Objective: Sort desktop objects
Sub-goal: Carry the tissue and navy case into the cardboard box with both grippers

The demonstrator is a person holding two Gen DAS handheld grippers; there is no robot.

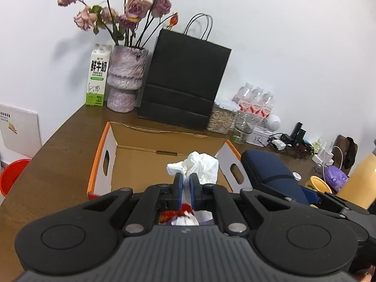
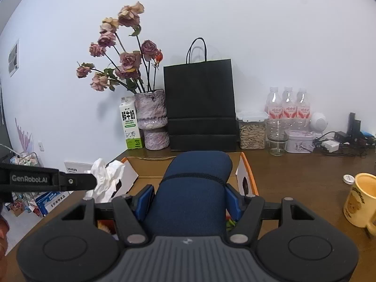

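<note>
Above the open cardboard box on the brown counter, the left gripper has its jaws closed on a crumpled white tissue, which sticks up past the blue fingertips and hangs over the box's inside. Down between the jaws, some red and white items lie in the bottom of the box, too hidden to name. In the right wrist view the same tissue shows at the left, held at the tip of the left gripper just beside the box's left flap.

The right gripper has its jaws spread wide and pressed against both sides of a dark blue pouch, which it holds over the right part of the box. From the left wrist view, the pouch sits just beside the box's right flap.

Along the wall stand a milk carton, a purple vase of dried roses, a black paper bag, a clear container of seeds, a glass jar, three pink-labelled bottles and a small tin. A yellow mug stands on the counter to the right, near a small white cap. A red bin sits below the counter's left edge.
</note>
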